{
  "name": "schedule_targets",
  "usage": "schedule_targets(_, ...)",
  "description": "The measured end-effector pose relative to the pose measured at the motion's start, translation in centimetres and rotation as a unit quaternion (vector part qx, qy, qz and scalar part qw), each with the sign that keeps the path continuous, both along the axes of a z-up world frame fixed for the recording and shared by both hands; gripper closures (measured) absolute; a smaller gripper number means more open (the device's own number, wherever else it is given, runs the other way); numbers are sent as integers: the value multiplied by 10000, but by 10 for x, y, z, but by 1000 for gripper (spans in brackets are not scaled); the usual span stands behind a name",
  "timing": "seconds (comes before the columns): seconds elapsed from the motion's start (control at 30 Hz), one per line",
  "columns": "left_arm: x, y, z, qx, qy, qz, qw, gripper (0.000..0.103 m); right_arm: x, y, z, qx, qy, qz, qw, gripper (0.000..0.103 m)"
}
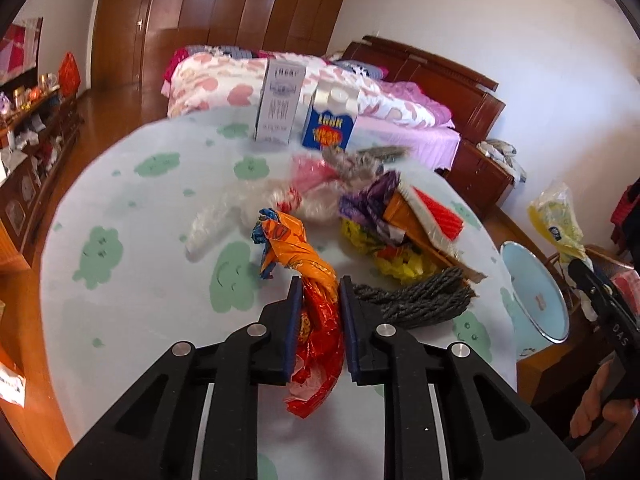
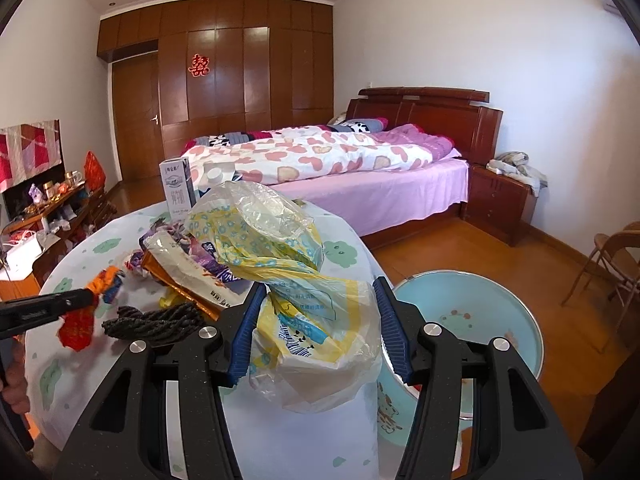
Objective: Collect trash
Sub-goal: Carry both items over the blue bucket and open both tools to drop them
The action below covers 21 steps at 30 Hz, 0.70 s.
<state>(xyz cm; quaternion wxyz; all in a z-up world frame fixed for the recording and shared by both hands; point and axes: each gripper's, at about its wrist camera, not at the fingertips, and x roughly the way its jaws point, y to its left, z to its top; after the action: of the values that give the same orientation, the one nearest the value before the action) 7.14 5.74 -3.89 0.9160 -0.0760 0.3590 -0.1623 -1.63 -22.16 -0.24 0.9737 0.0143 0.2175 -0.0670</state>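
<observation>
My left gripper (image 1: 320, 284) is shut on an orange and red snack wrapper (image 1: 304, 256), held over the round table (image 1: 120, 184); the gripper and wrapper also show in the right wrist view (image 2: 80, 320). My right gripper (image 2: 320, 292) is shut on a yellow and clear plastic bag (image 2: 304, 304), held above the table edge beside a light blue basin (image 2: 480, 312). The bag shows in the left wrist view (image 1: 556, 216), with the basin (image 1: 532, 292) below it. More trash lies on the table: a clear bag (image 1: 240, 204), purple wrappers (image 1: 368, 200), a grey rope bundle (image 1: 420, 296).
Two cartons, a white one (image 1: 280, 100) and a blue one (image 1: 330, 120), stand at the table's far side. A bed (image 2: 360, 160) and nightstand (image 2: 500, 200) lie behind. A cluttered sideboard (image 2: 52, 216) is at the left, a folding chair (image 2: 612, 264) at the right.
</observation>
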Motion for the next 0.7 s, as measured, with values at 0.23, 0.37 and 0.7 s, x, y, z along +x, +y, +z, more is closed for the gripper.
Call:
schedule_targets(0.23, -16, -11, 35, 36, -536, -154, 9984, 85, -6, -11, 7, -127, -160, -258, 9995, 49)
schedule_targets(0.37, -22, -32, 46, 89, -708, -433, 9965, 85, -12, -23, 13, -202, -251, -455, 9984, 49)
schedule_targets(0.7, -31, -102, 60, 285, -869, -1118, 9895, 84, -26, -64, 19, -193, -293, -954, 9948, 48)
